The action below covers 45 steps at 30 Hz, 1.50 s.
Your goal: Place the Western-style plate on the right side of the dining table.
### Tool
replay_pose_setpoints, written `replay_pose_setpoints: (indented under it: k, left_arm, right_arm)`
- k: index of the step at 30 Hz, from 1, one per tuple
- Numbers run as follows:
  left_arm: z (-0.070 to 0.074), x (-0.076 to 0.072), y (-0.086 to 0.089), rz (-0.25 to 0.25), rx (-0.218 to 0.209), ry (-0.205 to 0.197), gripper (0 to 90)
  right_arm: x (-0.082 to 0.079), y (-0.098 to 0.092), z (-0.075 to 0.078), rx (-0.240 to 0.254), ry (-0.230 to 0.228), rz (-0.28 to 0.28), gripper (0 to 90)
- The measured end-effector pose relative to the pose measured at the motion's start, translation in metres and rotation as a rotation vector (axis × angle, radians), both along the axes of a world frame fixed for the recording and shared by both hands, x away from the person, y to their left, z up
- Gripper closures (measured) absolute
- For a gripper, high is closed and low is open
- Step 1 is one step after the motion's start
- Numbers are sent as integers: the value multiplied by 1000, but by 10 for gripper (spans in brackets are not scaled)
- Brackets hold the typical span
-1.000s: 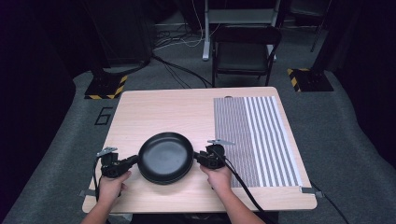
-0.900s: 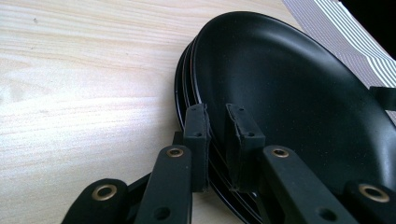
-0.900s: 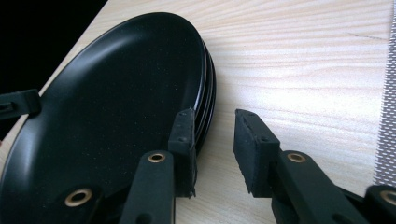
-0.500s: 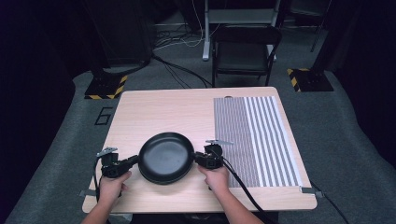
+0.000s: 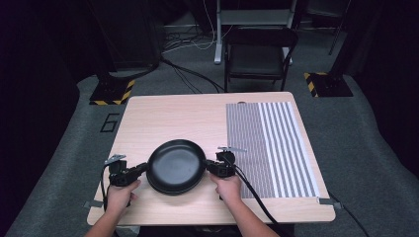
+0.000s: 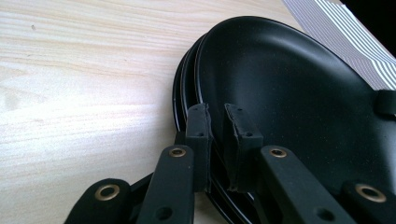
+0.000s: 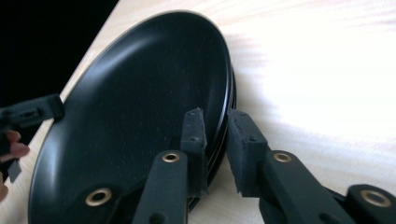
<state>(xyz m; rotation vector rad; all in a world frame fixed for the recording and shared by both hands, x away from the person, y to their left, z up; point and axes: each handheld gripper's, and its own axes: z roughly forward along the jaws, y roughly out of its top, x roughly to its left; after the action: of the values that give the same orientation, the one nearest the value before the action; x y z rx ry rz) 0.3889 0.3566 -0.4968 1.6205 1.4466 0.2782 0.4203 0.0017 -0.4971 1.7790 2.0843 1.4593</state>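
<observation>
Black plate stack [image 5: 176, 166] between both grippers' jaws

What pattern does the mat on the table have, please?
Grey and white stripes on the mat, clearest in the high view.

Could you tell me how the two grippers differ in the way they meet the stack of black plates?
The left gripper meets the plate stack at its left rim, the right gripper at its right rim. The left's jaws stand closer together than the right's. Both straddle the stack's edge, one jaw over the top plate, one outside.
</observation>
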Motion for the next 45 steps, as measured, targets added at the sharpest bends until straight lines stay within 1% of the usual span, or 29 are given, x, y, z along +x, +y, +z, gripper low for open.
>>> replay_pose_setpoints:
  k: [1, 2, 4, 5, 6, 9, 12, 13, 15, 17, 18, 19, 20, 21, 23, 24, 26, 27, 30, 31, 33, 34, 35, 36, 37, 38, 39, 42, 45]
  left_arm:
    - [0, 1, 0, 6, -2, 3, 810]
    - [1, 3, -1, 21, -8, 18, 811]
    - [3, 2, -2, 24, -5, 31, 810]
    - [3, 2, -2, 24, -5, 31, 810]
    - [3, -1, -2, 36, -16, 39, 810]
    - [3, -8, -3, 53, -41, 54, 808]
    - [3, -11, -3, 62, -49, 66, 804]
    - [3, -11, -4, 78, -64, 71, 805]
    - [4, -11, -5, 94, -63, 78, 806]
    - [5, -8, -7, 102, -43, 85, 808]
    - [5, -6, -8, 111, -50, 83, 810]
    - [6, -6, -8, 106, -37, 87, 814]
    - [6, -6, -8, 106, -37, 87, 815]
    - [6, -4, -10, 111, -30, 84, 815]
    - [6, -2, -12, 112, -26, 91, 817]
    - [5, -2, -14, 118, -35, 90, 818]
    - [5, -1, -14, 112, -32, 90, 817]
    - [4, 0, -17, 122, -58, 96, 815]
    - [2, 2, -17, 118, -62, 97, 810]
    - [2, 2, -17, 119, -66, 105, 806]
    - [-1, 7, -20, 128, -91, 126, 796]
    - [-1, 7, -20, 128, -91, 126, 792]
    - [-3, 11, -20, 131, -109, 133, 790]
    - [-3, 11, -20, 131, -109, 133, 789]
    - [-4, 13, -22, 135, -118, 129, 789]
    - [-4, 13, -22, 135, -118, 129, 790]
    - [-5, 15, -22, 139, -141, 134, 791]
    - [-7, 18, -24, 145, -149, 122, 790]
    - [-8, 23, -24, 150, -169, 121, 792]
  right_arm:
    - [2, -2, 3, 5, 3, -5, 823]
    - [4, -2, 3, 3, 4, 3, 822]
    - [4, -3, 3, 1, 11, 15, 812]
    - [3, -3, 3, 4, 14, 17, 802]
    - [2, -2, 3, 5, 19, 20, 790]
    - [-2, 0, 1, -17, 12, 26, 771]
    - [-2, 0, 0, -9, 14, 21, 772]
    - [-1, 0, -1, 3, 27, 13, 771]
    - [0, 0, -1, 13, 35, 6, 771]
    - [1, 0, -2, 13, 39, 4, 772]
    - [2, 1, -2, 18, 46, 1, 772]
    - [2, 1, -2, 21, 54, -2, 772]
    - [2, 1, -2, 21, 54, -2, 772]
    - [3, 2, -3, 28, 63, -5, 772]
    - [5, 2, -3, 40, 81, -14, 773]
    - [5, 2, -3, 39, 80, -20, 773]
    - [5, 1, -1, 32, 72, -26, 773]
    - [5, 1, -1, 30, 72, -28, 774]
    - [5, 0, 0, 26, 67, -33, 773]
    - [6, 0, 1, 18, 60, -37, 772]
    - [8, -1, 1, 22, 60, -39, 776]
    - [8, -1, 1, 22, 60, -39, 776]
    - [11, -1, 2, 24, 63, -41, 781]
    - [11, -1, 2, 24, 63, -41, 781]
    - [15, -2, 1, 35, 60, -47, 791]
    - [15, -2, 1, 35, 60, -47, 791]
    - [19, -4, 2, 58, 69, -61, 803]
    - [26, -7, 2, 94, 83, -80, 821]
    - [32, -6, 2, 95, 76, -90, 822]
